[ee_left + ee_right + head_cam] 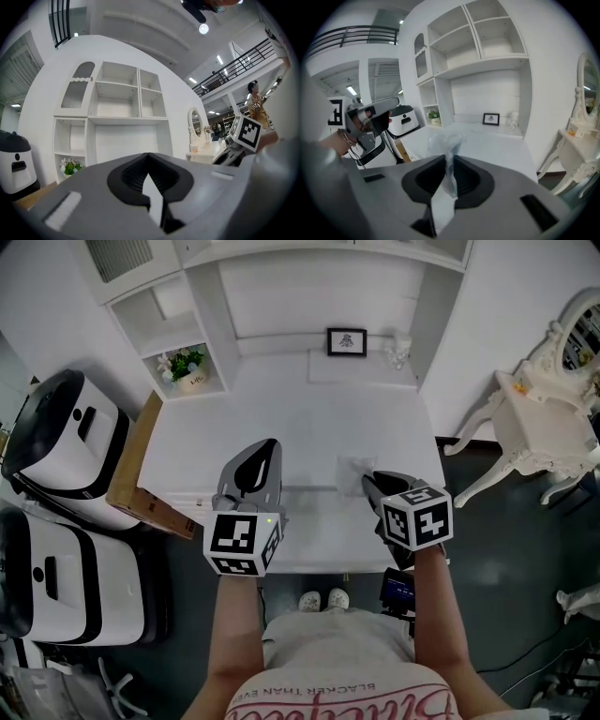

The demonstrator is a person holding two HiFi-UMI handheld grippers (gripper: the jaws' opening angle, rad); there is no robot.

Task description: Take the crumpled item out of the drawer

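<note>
Both tools hang over the worktop (pixel 309 418): the right tool (pixel 449 161) pinches the crumpled item (pixel 446 140) above its near right, and the left tool (pixel 149 187) is pressed together, empty. Extraction looks done; the next move probably calls for setting it down gently.

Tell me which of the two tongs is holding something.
The right tongs, clamped on the crumpled clear plastic item; the left tongs are shut with nothing between them.
</note>
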